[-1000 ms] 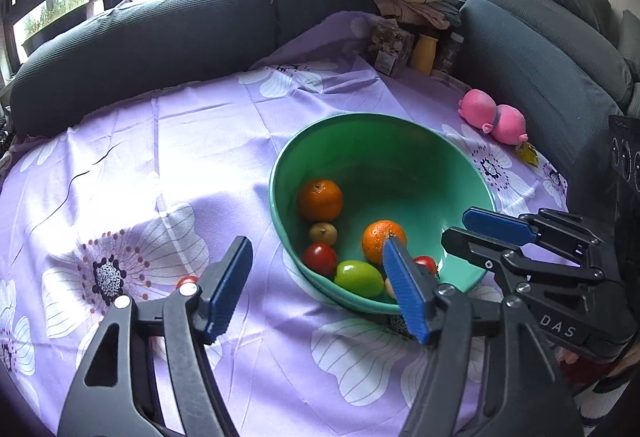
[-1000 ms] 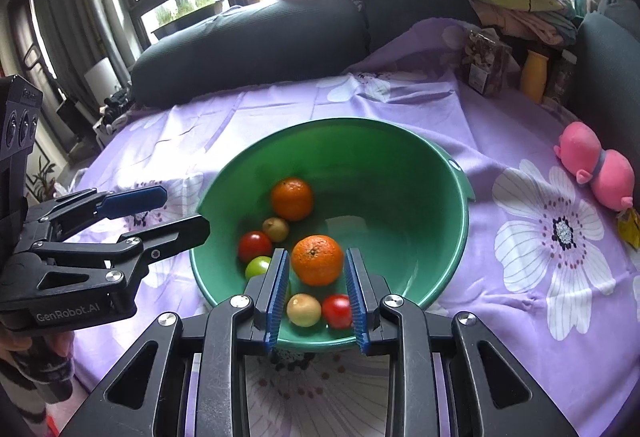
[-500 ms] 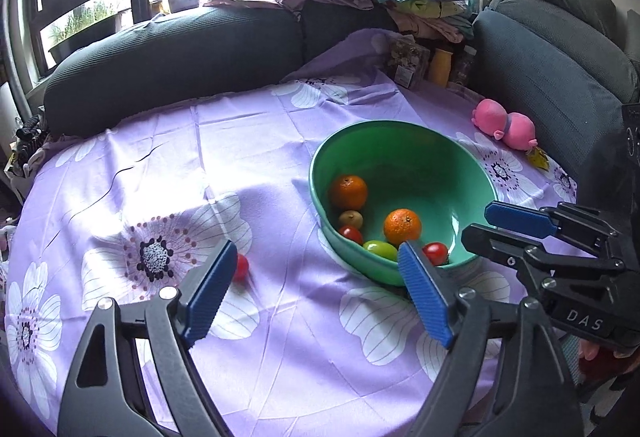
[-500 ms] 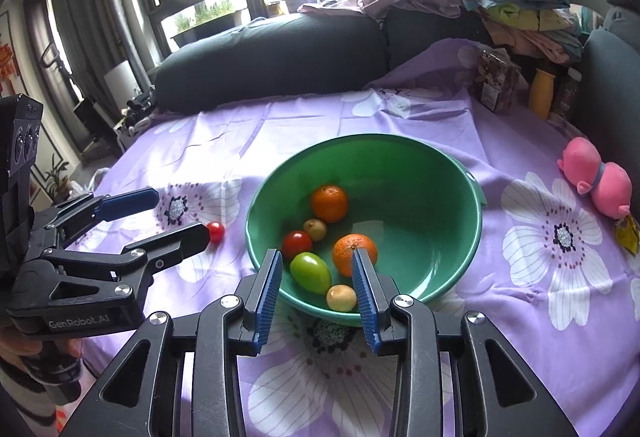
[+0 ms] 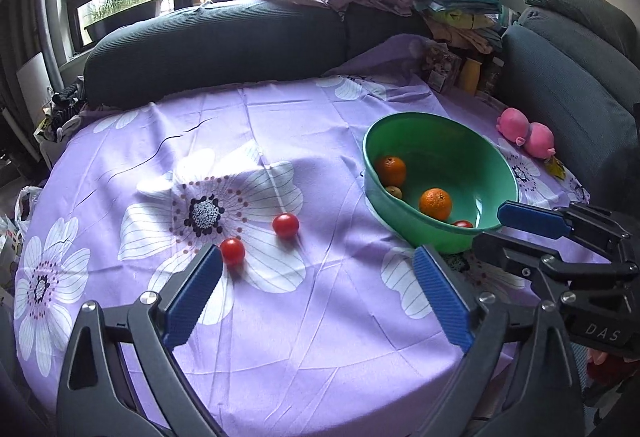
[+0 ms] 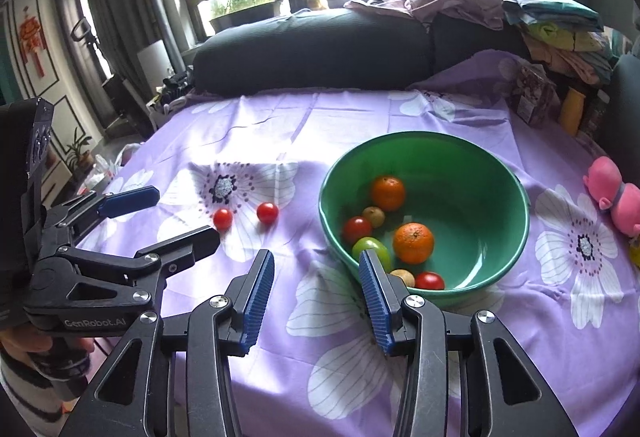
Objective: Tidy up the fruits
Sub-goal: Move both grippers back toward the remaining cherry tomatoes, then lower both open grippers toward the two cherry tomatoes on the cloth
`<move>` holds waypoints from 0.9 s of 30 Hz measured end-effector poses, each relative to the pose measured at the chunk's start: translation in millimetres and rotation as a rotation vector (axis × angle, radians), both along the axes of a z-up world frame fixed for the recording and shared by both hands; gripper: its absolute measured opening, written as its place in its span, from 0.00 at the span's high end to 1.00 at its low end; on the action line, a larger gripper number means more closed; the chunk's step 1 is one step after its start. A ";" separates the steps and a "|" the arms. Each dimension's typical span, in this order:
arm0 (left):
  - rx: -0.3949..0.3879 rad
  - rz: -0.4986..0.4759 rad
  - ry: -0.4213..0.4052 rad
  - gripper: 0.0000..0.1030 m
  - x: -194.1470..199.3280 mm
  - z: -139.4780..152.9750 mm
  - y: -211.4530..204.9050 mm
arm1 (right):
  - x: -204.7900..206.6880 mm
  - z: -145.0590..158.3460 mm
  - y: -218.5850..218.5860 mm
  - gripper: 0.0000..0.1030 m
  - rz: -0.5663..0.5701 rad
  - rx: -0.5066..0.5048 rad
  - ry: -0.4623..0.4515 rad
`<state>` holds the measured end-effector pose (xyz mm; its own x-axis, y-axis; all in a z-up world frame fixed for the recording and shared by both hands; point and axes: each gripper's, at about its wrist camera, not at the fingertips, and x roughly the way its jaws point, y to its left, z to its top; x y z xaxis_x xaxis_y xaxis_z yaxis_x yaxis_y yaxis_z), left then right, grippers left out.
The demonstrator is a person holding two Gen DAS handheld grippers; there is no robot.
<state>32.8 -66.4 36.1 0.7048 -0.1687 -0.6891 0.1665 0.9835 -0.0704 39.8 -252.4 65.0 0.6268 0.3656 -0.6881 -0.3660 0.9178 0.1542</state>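
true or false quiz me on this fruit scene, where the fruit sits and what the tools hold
1. Two red tomatoes lie on the purple cloth outside the green bowl. True: one and another lie on a flower print.
2. The bowl holds two oranges. True: one toward the back, one nearer the front.
3. The left tool grips a tomato. False: its jaws are opening with nothing between them; the tomato sits just past one fingertip.
4. The right tool holds the green fruit. False: its jaws are opening and empty; that fruit lies in the bowl.
5. The pink toy is inside the bowl. False: it lies on the cloth beside it.
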 end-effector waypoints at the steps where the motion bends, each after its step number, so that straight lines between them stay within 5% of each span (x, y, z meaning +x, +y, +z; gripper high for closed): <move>1: -0.003 0.006 0.002 0.04 -1.7 -0.3 2.4 | -1.0 0.2 1.9 0.56 0.005 0.000 0.000; 15: -0.033 0.170 0.077 0.02 -38.2 -28.9 79.4 | -3.7 -14.9 58.1 0.56 0.146 -0.009 0.059; 27: -0.033 0.297 0.072 0.02 -62.4 -16.3 132.8 | 16.0 -31.4 110.1 0.56 0.238 0.017 0.115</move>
<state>-29.6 66.4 19.8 0.6765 0.0140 -0.7363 -0.1340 0.9855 -0.1044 55.8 -142.2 33.7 0.4396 0.5055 -0.7424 -0.5505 0.8048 0.2220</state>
